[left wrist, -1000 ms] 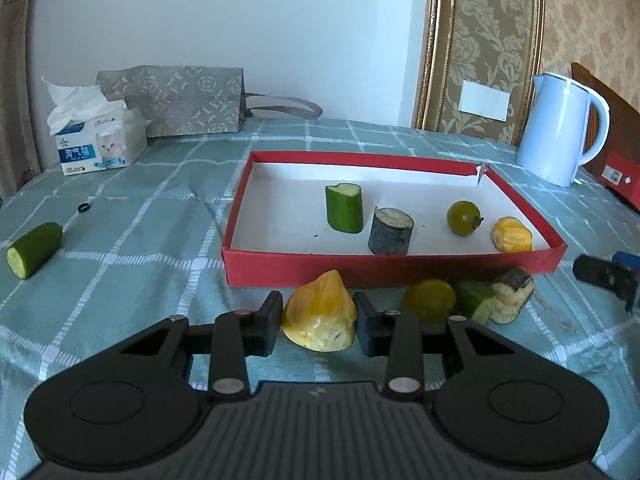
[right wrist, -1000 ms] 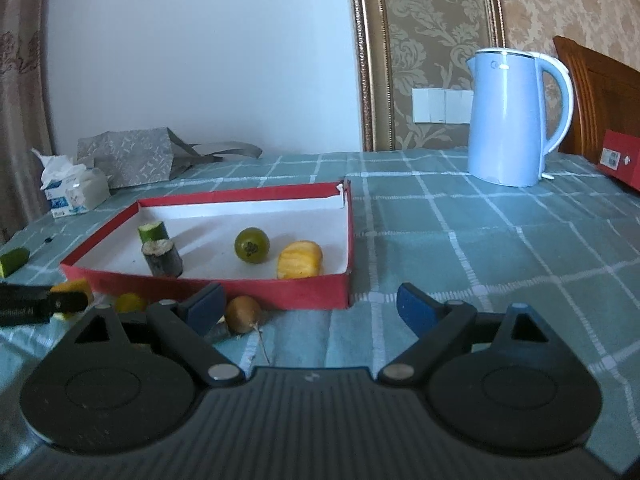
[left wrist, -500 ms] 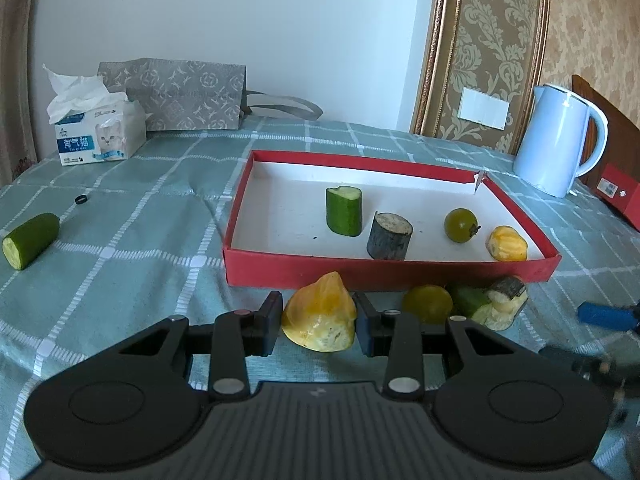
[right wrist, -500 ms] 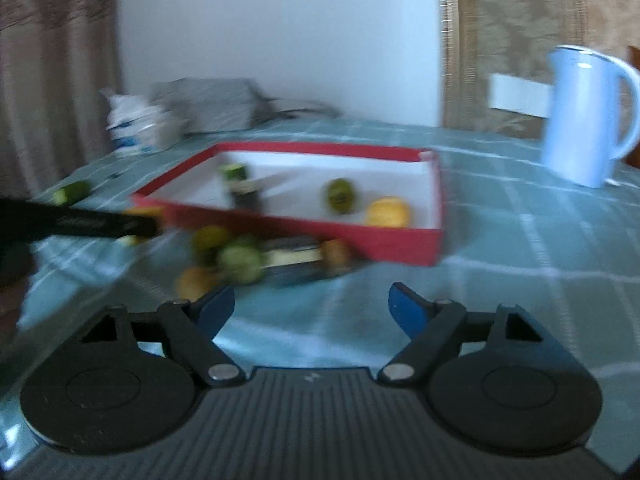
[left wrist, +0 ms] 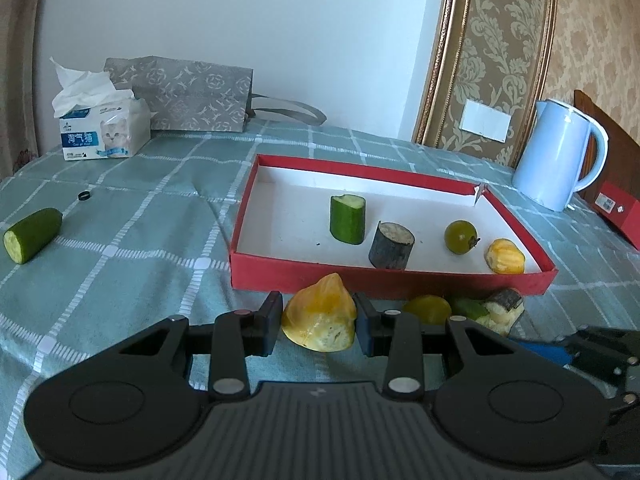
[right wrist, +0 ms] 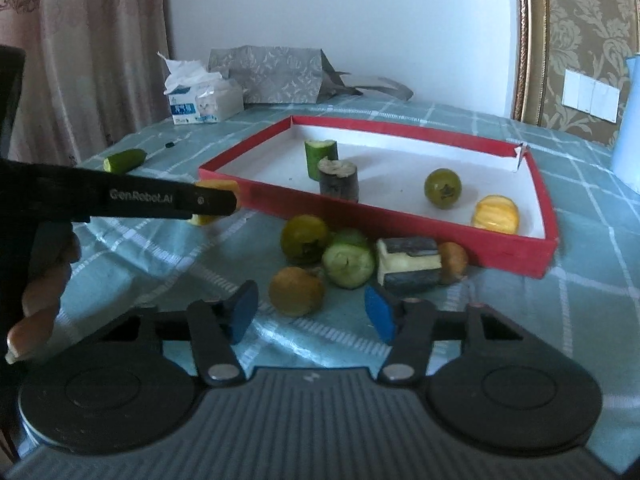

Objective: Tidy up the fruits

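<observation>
My left gripper (left wrist: 318,322) is shut on a yellow fruit piece (left wrist: 320,316) just in front of the red tray (left wrist: 392,278). In the tray stand a cucumber piece (left wrist: 347,218), a dark cylinder piece (left wrist: 391,245), a green round fruit (left wrist: 461,237) and a yellow piece (left wrist: 505,256). My right gripper (right wrist: 310,316) is open, just in front of a brown round fruit (right wrist: 296,291). Behind it lie a green-yellow fruit (right wrist: 305,238), a cucumber chunk (right wrist: 348,260), a dark-and-white piece (right wrist: 412,266) and a small brown fruit (right wrist: 454,262). The left gripper also shows in the right wrist view (right wrist: 216,200).
A loose cucumber piece (left wrist: 32,234) and a small black ring (left wrist: 83,196) lie at the far left. A tissue box (left wrist: 102,130) and a grey bag (left wrist: 188,96) stand at the back. A blue kettle (left wrist: 558,160) and a red box (left wrist: 616,210) are at the right.
My right gripper has swung left and come down to the loose fruits in front of the tray. My left gripper still holds the yellow piece, little moved.
</observation>
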Demonstrator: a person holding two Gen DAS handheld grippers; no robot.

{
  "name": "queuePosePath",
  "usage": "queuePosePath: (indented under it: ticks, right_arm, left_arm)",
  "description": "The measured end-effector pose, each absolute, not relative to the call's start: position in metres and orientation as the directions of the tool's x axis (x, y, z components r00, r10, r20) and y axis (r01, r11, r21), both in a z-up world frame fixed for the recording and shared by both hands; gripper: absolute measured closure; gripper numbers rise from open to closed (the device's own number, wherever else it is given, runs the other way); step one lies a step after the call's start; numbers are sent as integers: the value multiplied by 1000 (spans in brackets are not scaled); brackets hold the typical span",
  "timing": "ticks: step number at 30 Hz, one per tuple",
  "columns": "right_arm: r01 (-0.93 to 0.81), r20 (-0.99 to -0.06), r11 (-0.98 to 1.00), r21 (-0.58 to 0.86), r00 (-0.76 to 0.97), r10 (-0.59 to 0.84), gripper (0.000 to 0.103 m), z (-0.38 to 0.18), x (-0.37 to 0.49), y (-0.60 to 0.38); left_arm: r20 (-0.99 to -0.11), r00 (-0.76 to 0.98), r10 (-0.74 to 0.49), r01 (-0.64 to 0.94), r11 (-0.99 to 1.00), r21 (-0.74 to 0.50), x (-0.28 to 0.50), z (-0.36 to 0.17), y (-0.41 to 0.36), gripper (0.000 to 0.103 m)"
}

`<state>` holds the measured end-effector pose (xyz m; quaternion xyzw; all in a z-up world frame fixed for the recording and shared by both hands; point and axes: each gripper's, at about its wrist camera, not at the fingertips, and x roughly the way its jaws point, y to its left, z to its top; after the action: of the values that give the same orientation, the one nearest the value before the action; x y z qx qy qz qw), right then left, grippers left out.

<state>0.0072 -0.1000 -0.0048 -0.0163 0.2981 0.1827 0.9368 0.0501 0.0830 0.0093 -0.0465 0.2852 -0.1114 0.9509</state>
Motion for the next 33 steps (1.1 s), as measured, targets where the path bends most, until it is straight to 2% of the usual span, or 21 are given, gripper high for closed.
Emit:
queuePosePath:
  ticks: [2,6,9,10,22,28,33]
  right_arm:
    - [-356,-574,930,87,746,339,58,-7,10,-98]
    - [-356,-572,932,68,751,329,60,-8,13,-92]
    - [-361,-573,931,59,751,328,67,-10,16,-87]
    - [-359,-571,932,45,756,319,73,-11,16,-85]
    - [-311,-517,948,65,802,299,74,-3,2,-102]
    - [-231,-444,968,97,861,250,74,7,-8,-125]
    - [-166,-425,977,131,881,207,74,9,-7,-145]
  left_arm:
    - [-531,812,-242,184,970,-160,50,10,84,66]
    - [-529,812,-246,184,968,-168,50,10,85,66]
    - [-528,813,-246,184,968,-168,50,10,85,66]
    - [-528,813,-246,184,968,-169,50,10,85,66]
    - [-537,811,-231,179,973,-149,51,9,83,66]
    - [-539,815,-213,172,977,-126,51,8,80,66]
    - [-536,825,-179,156,984,-87,51,8,76,66]
